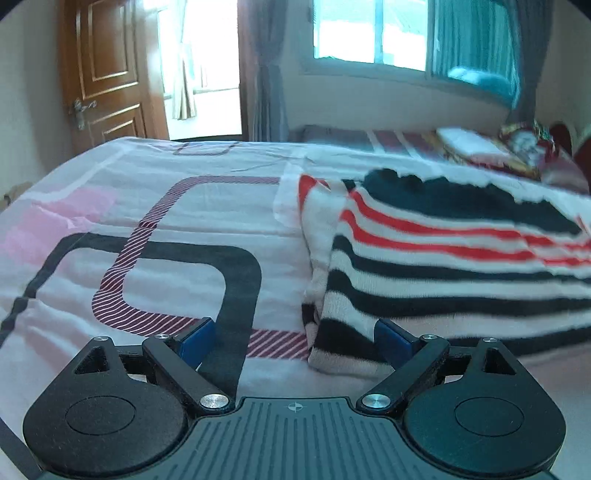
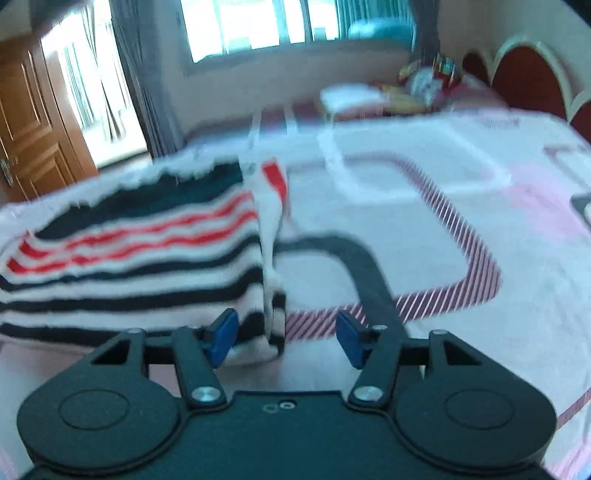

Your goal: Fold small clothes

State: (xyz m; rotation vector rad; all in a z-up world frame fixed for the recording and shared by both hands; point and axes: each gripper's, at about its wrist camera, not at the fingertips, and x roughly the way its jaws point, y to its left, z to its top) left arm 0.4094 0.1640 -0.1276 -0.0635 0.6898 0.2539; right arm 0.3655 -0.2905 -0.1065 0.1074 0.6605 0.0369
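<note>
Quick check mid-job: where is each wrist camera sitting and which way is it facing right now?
Left wrist: on the left gripper, low over the bedsheet, angled down toward the door; striped garment lies to its right; open blue pads show.
Right wrist: on the right gripper, facing the window and headboard; the garment's near corner sits between its parted pads, untouched.
Shared: garment, bedsheet, window, door.

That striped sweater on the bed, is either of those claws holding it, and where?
No. Both the left gripper and the right gripper stand open around corners of the folded striped sweater, pads not pressing it.
</note>
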